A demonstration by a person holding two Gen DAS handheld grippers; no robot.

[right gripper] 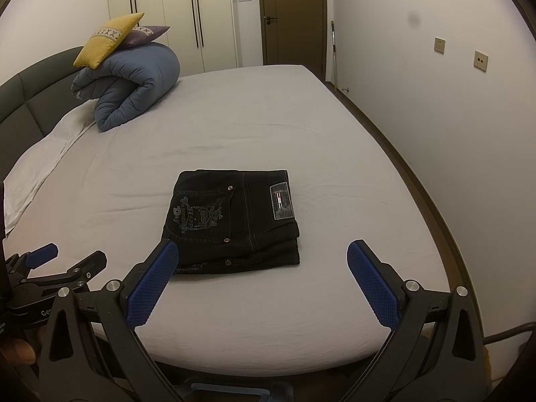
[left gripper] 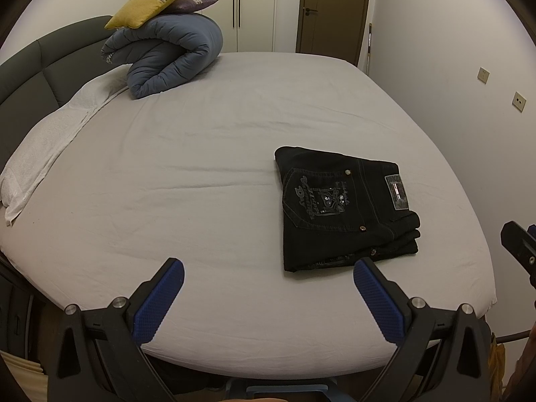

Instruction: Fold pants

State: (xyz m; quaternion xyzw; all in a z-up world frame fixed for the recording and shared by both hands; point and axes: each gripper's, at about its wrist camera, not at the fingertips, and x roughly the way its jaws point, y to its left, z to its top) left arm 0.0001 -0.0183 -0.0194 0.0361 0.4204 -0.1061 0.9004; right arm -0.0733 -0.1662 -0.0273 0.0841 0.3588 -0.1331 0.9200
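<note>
Left gripper [left gripper: 268, 268] wide open, holding nothing, up over the near edge of the bed [left gripper: 207, 154]. Right gripper [right gripper: 263, 251] wide open too, empty. Black pants [right gripper: 234, 216] folded into a neat square, lying flat just past the right tongs, off to the right of the left ones. Far back, rolled blue blanket [right gripper: 134, 80] under a yellow pillow [right gripper: 109, 38].

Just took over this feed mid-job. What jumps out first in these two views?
The black pants, folded into a compact stack, lie on the grey bed sheet near its front edge. At the headboard end sits a rolled blue duvet topped by a yellow cushion. The left claw and right claw hang open and empty.
</note>
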